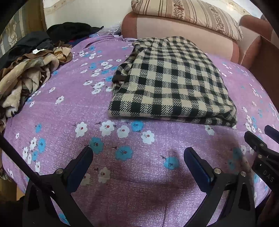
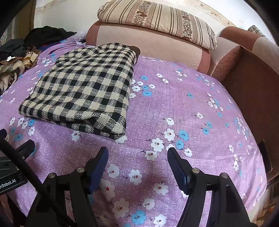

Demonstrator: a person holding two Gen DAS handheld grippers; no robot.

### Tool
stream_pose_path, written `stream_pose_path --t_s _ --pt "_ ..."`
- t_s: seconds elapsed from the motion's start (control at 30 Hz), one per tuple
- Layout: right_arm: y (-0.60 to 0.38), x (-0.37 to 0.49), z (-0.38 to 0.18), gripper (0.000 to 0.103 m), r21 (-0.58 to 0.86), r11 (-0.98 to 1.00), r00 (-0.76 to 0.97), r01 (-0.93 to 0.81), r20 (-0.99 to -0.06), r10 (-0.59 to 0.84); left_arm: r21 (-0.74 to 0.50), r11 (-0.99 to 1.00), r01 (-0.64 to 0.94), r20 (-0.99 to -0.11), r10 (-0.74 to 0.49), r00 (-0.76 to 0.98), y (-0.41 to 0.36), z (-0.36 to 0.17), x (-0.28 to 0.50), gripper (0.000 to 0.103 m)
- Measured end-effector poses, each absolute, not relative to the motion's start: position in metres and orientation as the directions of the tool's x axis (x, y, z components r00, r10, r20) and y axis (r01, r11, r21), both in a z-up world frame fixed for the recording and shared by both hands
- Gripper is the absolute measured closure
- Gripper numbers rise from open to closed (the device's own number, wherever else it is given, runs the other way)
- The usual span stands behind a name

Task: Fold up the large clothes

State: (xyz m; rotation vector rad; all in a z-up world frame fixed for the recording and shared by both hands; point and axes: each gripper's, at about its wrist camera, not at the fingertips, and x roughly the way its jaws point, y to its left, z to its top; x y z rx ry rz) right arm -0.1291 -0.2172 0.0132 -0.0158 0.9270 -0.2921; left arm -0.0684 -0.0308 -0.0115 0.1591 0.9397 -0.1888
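Observation:
A black-and-cream checked garment [image 1: 172,82] lies folded into a thick rectangle on the purple flowered bedsheet [image 1: 69,111]. It also shows in the right wrist view [image 2: 83,90], left of centre. My left gripper [image 1: 137,152] is open and empty, above the sheet just short of the garment's near edge. My right gripper [image 2: 137,152] is open and empty, above the sheet near the garment's near right corner. The right gripper's fingers [image 1: 258,146] show at the right edge of the left wrist view.
A heap of unfolded brown, beige and black clothes [image 1: 29,69] lies at the left of the bed. A pink sofa back [image 1: 174,29] with a striped pillow [image 1: 188,15] runs behind. A brown armrest [image 2: 252,83] bounds the right side.

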Motion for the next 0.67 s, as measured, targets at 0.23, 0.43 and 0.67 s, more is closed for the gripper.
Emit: stream_pose_path --t_s 0.23,0.43,0.67 --pt "-0.2160 -0.1296 0.0134 0.028 -0.136 0.962 0.565 0.236 -0.786 -0.250 0.049 0.974 0.220 -0.815 -0.089 0.573 -0.0277 -0.0139 -0.0657 0.000" --pt "-0.2157 -0.1306 0.0136 0.028 -0.130 0.962 0.573 0.238 -0.782 -0.247 0.038 0.972 0.233 -0.814 -0.105 0.571 -0.0308 -0.0144 -0.0666 0.000" --pt "-0.2178 -0.1332 0.0108 0.028 -0.130 0.961 0.585 0.245 -0.770 -0.254 0.040 0.969 0.242 -0.801 -0.114 0.587 -0.0304 -0.0133 -0.0703 0.000"
